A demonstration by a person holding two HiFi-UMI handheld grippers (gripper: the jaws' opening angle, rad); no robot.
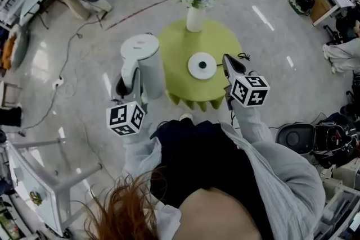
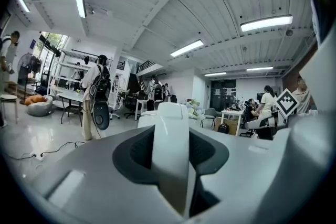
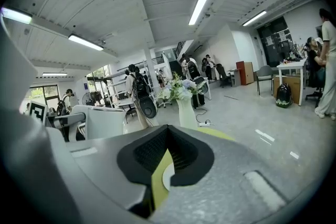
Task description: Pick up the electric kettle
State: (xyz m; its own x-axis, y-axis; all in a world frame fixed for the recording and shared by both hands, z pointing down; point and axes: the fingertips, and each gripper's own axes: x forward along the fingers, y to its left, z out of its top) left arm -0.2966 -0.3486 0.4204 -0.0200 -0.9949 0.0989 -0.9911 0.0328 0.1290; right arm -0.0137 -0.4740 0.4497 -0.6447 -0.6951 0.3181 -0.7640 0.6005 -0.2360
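The jaws of the left gripper (image 2: 170, 165) squeeze the up-and-down handle (image 2: 172, 134) of the electric kettle (image 1: 149, 64), held upright beside the green surface (image 1: 180, 45), while the right gripper (image 3: 157, 178) has its jaws a little apart and empty.

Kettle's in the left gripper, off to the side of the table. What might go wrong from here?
1. The left gripper holds the kettle only by its handle, over the floor beside the table; a slip would likely drop it.
2. Swinging it toward the base may knock the vase.
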